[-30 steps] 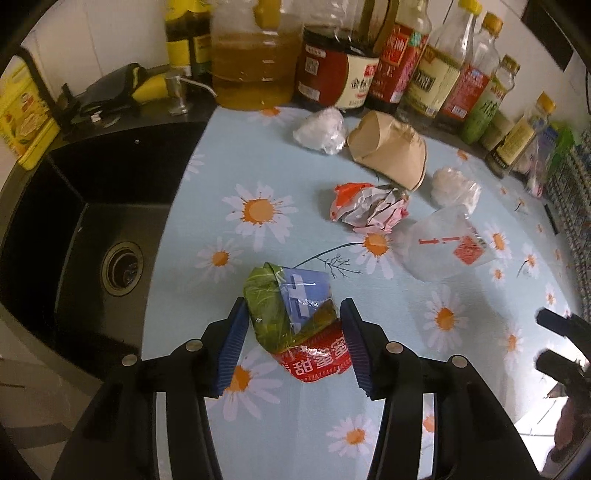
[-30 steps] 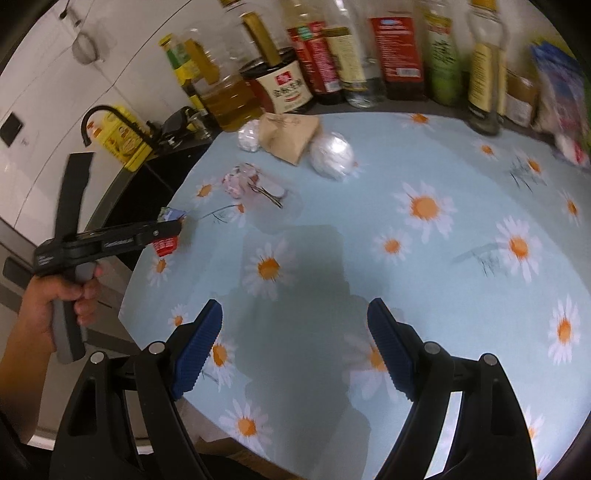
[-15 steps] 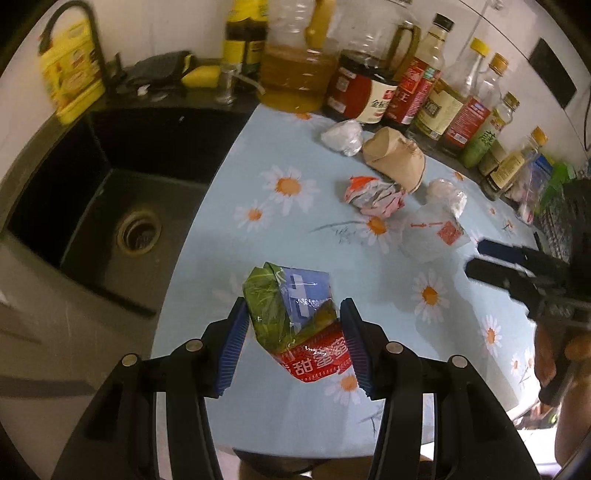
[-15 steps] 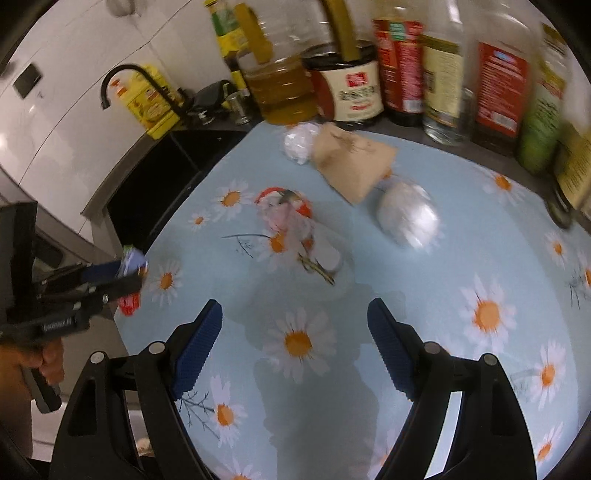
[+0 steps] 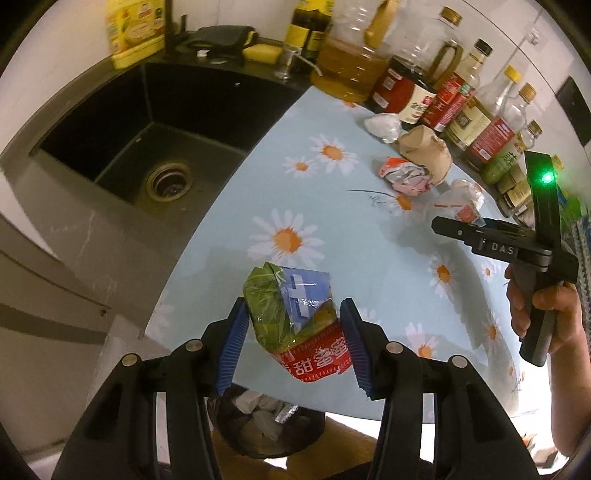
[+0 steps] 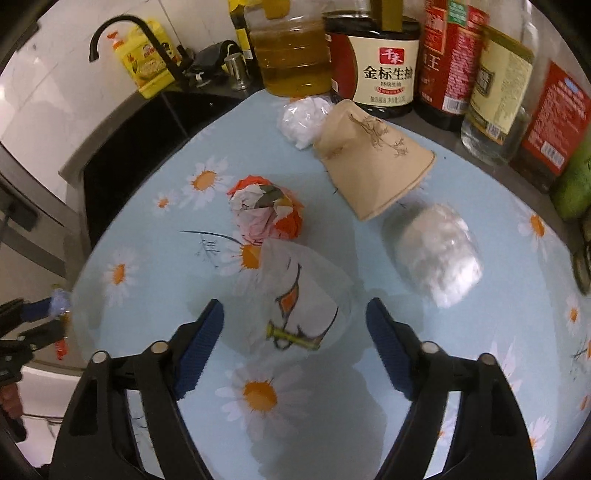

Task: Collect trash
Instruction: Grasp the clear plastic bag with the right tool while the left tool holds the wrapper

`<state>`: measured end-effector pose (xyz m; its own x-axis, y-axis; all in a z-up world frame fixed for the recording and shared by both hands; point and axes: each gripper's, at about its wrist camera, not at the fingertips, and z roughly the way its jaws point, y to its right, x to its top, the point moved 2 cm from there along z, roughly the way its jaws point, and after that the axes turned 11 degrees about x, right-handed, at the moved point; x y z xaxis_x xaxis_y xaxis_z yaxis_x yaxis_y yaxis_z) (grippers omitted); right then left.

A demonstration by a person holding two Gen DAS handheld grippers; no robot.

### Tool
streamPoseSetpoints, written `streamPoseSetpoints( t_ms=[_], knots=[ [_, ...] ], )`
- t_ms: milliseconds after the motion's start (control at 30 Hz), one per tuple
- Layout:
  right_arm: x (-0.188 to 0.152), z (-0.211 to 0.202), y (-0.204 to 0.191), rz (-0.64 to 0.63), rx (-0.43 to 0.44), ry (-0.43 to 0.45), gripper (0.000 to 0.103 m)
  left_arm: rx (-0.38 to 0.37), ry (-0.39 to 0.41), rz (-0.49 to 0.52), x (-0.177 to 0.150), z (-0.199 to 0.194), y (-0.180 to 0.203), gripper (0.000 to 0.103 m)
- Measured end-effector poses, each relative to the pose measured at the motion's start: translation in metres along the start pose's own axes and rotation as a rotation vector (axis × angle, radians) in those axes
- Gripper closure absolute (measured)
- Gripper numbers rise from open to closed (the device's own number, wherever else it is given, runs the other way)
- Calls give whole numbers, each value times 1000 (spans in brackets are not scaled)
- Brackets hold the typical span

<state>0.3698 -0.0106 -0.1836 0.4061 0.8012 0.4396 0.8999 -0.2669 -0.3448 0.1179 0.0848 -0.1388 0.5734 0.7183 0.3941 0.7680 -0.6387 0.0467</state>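
Observation:
My left gripper (image 5: 293, 338) is shut on a crumpled green, blue and red snack wrapper (image 5: 295, 325), held past the counter's front edge above a black trash bin (image 5: 266, 424) with trash in it. My right gripper (image 6: 295, 332) is open, its fingers either side of a clear plastic cup (image 6: 295, 299) lying on the daisy cloth (image 6: 147, 295). Beyond it lie an orange-white crumpled wrapper (image 6: 266, 210), a brown paper cup (image 6: 373, 166) and two white plastic wads (image 6: 306, 118) (image 6: 436, 251). The right gripper also shows in the left wrist view (image 5: 443, 225).
A black sink (image 5: 147, 140) with a faucet (image 6: 122, 33) lies left of the cloth. Several oil and sauce bottles (image 6: 376, 59) line the back wall. A yellow detergent bottle (image 5: 133, 33) stands behind the sink.
My left gripper has pulled back off the counter with the snack wrapper, bringing the bin into view. My right gripper has moved forward and down until the clear cup sits between its fingers.

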Motion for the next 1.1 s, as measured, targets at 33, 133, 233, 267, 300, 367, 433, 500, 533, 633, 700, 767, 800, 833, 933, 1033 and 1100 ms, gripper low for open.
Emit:
streamPoseSetpoints(
  t_ms=[33,133,233,267,300,367,433,500,533,633,700,767,800,833,933,1033,1100],
  knots=[
    [1,1,0,-1,0,2,34,1,-1,-3,-1,0,-1,54],
    [1,6,1,-2,-13,-9,41,6,-3,-11,-2,0,-5,54],
    [1,7,1,2,-17,-5,42,4,-7,-12,-2,0,-7,54],
    [0,6,1,2,-16,-4,42,2,-7,-10,-1,0,-6,54],
    [2,8,-1,3,-14,-5,43,1,-6,-6,-1,0,-6,54],
    [1,7,-1,11,-16,-2,44,-5,-5,2,1,-1,-5,54],
    [0,3,-1,22,-13,8,44,-10,-2,11,2,-2,-3,54],
    [-2,-3,-2,31,-17,22,44,-19,2,26,4,-3,-2,54],
    [-3,-6,-4,34,-17,30,45,-25,4,35,5,-4,-1,54],
    [-6,-17,-11,42,-24,51,45,-43,8,59,8,-4,-1,54],
    [-9,-22,-15,49,-27,57,45,-54,13,75,10,-4,-1,54],
    [-15,-29,-21,66,-41,72,45,-76,16,92,12,-4,0,54],
    [-17,-31,-24,73,-42,77,45,-85,17,99,14,-4,0,54],
    [-22,-37,-28,88,-45,89,45,-98,19,111,14,-4,1,54],
    [-35,-49,-39,125,-54,114,45,-135,25,156,16,-4,3,54],
    [-53,-60,-54,162,-66,154,45,-191,25,198,17,-6,7,54],
    [-65,-68,-64,182,-69,188,45,-220,21,223,17,-6,9,54]
  ],
)
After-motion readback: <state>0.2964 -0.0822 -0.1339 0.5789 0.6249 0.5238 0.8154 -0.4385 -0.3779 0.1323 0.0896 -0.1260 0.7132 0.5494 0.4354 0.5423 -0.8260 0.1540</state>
